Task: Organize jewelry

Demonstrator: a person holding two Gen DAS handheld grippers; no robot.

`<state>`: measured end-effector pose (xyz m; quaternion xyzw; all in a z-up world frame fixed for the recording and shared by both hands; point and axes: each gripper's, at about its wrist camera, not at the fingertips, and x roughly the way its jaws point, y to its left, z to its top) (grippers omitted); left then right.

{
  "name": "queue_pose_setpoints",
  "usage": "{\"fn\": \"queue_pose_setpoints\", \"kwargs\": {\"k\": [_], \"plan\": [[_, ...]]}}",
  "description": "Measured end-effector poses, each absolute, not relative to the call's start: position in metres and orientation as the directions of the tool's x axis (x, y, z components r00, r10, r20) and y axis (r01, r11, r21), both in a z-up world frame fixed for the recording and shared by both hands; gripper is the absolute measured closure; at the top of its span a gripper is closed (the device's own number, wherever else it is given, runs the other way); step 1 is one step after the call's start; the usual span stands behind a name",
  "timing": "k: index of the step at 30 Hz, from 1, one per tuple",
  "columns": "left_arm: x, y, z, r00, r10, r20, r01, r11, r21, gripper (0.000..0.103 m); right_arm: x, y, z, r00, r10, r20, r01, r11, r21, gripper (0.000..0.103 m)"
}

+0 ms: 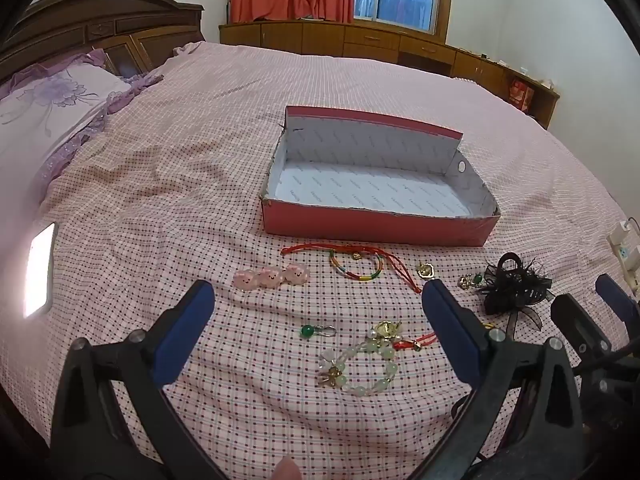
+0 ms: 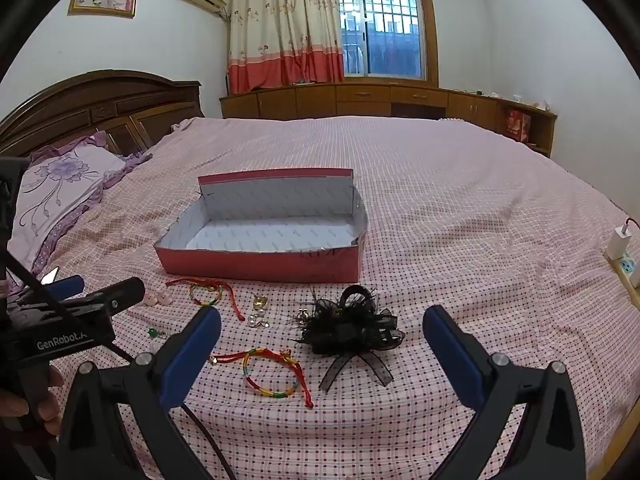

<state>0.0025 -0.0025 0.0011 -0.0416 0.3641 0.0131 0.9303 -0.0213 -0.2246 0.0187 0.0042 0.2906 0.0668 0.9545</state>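
On the checked bed sheet (image 1: 160,208), left to right: three pink pig clips (image 1: 271,277), a green bead charm (image 1: 316,331), a red cord bracelet (image 1: 356,266) and a pale bead bracelet (image 1: 362,364) lie in front of the empty red box (image 1: 376,226), with a black bow hair claw (image 2: 352,326) to the right. The left claw (image 1: 318,332) hangs wide open above the bead bracelet, holding nothing; the right claw (image 2: 322,344) gapes open above a rainbow cord bracelet (image 2: 272,374) and the bow.

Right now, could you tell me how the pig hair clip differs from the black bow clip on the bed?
The pig clip is pale pink, low and flat, a row of three glossy little pigs; the bow clip is black, bulkier and stands taller, with mesh ribbon and feathers. The pig clip lies at the left of the spread, the bow clip at the right. Both rest on the checked sheet, outside the box, untouched.
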Motion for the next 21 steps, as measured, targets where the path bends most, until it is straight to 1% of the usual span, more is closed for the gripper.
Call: {"fn": "queue_pose_setpoints", "kwargs": {"k": [21], "plan": [[0.0006, -0.0031, 0.003, 0.74, -0.008, -0.673, -0.054, 0.996, -0.072, 0.006, -0.022, -0.2242, 0.0191, 0.825, 0.129, -0.551, -0.126, 0.991, 0.044, 0.0]]}}
